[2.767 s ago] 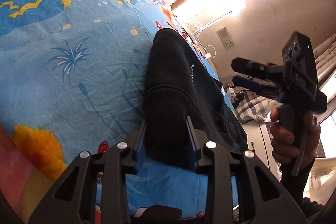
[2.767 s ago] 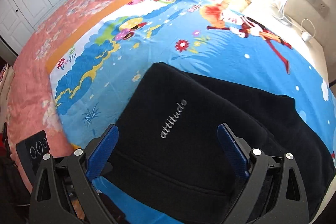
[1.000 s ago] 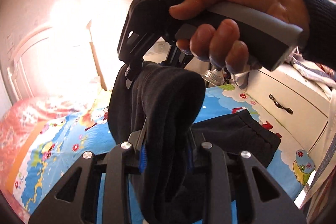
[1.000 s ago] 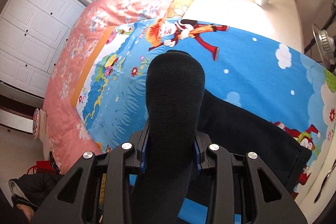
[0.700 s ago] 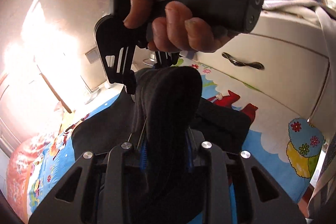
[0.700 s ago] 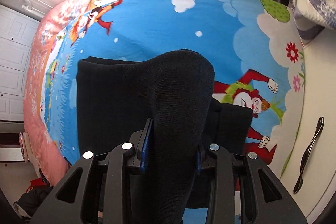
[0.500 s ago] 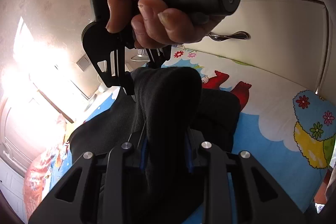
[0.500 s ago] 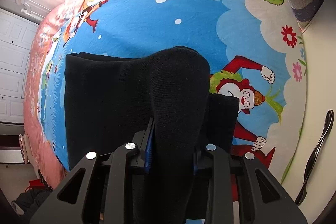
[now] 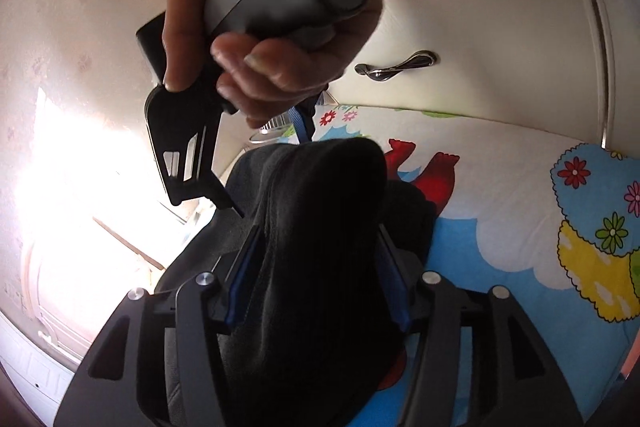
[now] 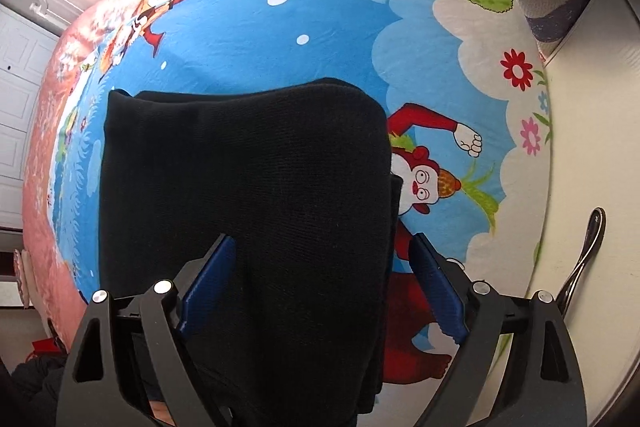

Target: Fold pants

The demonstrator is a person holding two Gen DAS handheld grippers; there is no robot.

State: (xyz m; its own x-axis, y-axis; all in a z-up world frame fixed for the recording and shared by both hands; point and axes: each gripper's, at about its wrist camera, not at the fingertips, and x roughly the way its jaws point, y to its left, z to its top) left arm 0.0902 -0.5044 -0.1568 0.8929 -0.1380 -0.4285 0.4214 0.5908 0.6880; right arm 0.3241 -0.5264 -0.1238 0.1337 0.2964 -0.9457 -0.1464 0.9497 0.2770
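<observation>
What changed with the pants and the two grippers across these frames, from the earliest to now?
Both grippers clamped the black pants and carried that end over, folding it onto the rest. The right gripper has now spread its jaws, letting the cloth go; the left gripper's jaws look wider too, cloth still between them. The pants stayed on the cartoon bedsheet.

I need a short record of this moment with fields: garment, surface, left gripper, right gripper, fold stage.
garment: black pants, folded over onto themselves
surface: cartoon bedsheet, blue with clouds and flowers
left gripper: jaws slightly apart, cloth bunched between them; grip unclear
right gripper: jaws spread wide, cloth lying loose between them
fold stage: top layer laid on lower layer, seemingly being released
</observation>
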